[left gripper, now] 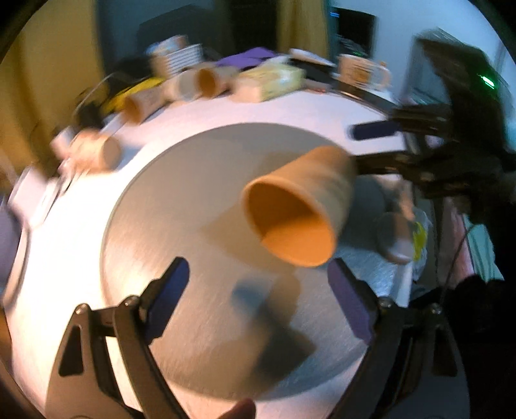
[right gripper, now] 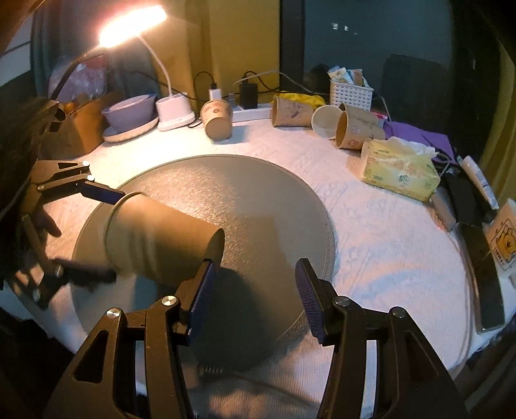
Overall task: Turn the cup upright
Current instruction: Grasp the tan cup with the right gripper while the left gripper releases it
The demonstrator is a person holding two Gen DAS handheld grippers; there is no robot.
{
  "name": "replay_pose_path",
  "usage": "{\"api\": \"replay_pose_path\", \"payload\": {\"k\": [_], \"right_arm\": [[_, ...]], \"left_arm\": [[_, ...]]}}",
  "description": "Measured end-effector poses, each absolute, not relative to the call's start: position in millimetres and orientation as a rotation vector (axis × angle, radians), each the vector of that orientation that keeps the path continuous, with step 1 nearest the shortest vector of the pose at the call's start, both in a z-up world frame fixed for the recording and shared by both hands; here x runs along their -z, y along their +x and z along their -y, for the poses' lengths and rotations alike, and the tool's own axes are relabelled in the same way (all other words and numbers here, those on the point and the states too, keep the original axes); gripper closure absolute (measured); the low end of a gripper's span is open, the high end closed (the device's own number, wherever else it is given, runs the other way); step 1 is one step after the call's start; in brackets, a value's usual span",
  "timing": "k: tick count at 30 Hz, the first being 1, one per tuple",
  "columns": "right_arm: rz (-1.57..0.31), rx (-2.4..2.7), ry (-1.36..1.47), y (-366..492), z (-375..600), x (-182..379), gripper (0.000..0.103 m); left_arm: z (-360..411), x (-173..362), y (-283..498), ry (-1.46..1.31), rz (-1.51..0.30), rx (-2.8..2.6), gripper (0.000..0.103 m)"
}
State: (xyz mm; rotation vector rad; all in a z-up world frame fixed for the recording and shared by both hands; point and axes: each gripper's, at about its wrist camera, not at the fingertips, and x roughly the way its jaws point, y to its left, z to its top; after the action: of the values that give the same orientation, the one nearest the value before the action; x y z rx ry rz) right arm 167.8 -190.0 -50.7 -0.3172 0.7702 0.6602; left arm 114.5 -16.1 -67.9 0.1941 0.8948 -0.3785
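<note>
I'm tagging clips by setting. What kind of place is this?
Probably a home desk or table by a window at night, not a lab. A lit desk lamp, a tissue pack and a power strip with chargers crowd the back, along with paper cups and a bowl.

Tan paper cup (left gripper: 300,206) (right gripper: 158,238) with an orange inside, tapered, empty, tipped on its side above the round grey mat (right gripper: 258,206), mouth toward the left wrist camera, narrow base toward the right one, touching a finger there.
</note>
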Motion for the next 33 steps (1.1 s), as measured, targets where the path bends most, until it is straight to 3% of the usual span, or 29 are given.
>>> {"api": "replay_pose_path", "payload": {"k": [17, 20, 33], "right_arm": [[-0.778, -0.864, -0.661, 125.2, 118.0, 29.2, 0.049], [-0.792, -0.885, -0.698, 130.4, 101.1, 30.6, 0.027], [-0.899, -0.898, -1.030, 152.6, 35.6, 54.5, 0.027]], "left_arm": [[-78.2, 61.2, 68.3, -0.238, -0.672, 0.238, 0.014], [-84.4, 60.7, 63.8, -0.277, -0.641, 0.257, 0.014], [-110.7, 62.6, 58.1, -0.387, -0.597, 0.197, 0.014]]}}
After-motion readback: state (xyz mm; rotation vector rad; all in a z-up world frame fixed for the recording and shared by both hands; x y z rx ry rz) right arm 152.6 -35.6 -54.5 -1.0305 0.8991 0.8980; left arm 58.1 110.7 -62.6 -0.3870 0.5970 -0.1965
